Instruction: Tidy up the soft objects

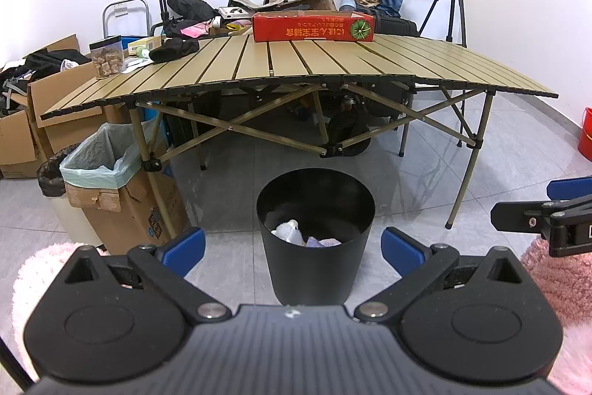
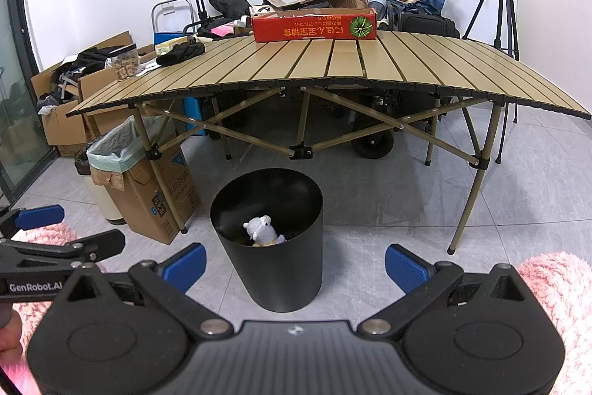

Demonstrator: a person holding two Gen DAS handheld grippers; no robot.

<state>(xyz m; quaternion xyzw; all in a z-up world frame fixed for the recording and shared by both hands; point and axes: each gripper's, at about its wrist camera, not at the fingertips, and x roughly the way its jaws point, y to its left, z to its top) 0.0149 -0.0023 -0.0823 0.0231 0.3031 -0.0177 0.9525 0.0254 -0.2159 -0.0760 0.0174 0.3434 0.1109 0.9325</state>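
**Both hand-held grippers empty over the bin**

Left hand-held gripper (image 1: 293,250): spread wide, nothing between the blue pads. Right hand-held gripper (image 2: 295,263): likewise spread, empty. Black bin (image 1: 314,210) on the tiled floor just ahead of both, in front of the folding table (image 1: 333,62). Soft toys already at the bottom: white plush (image 2: 261,228) plainly visible, plus a pale purple piece (image 1: 318,242) beside it. Pink fluffy rug (image 2: 558,287) at the lower edges of both views; no loose soft object in sight on it.

Likely step: fetch the next soft item, if any remain. Advice: turn toward the rug to search, keep jaws wide on approach, pinch the bulk rather than a loose edge, carry clear of the rim, release only when centred above the opening. Dark cloth (image 1: 174,49) on the table possibly unrelated.
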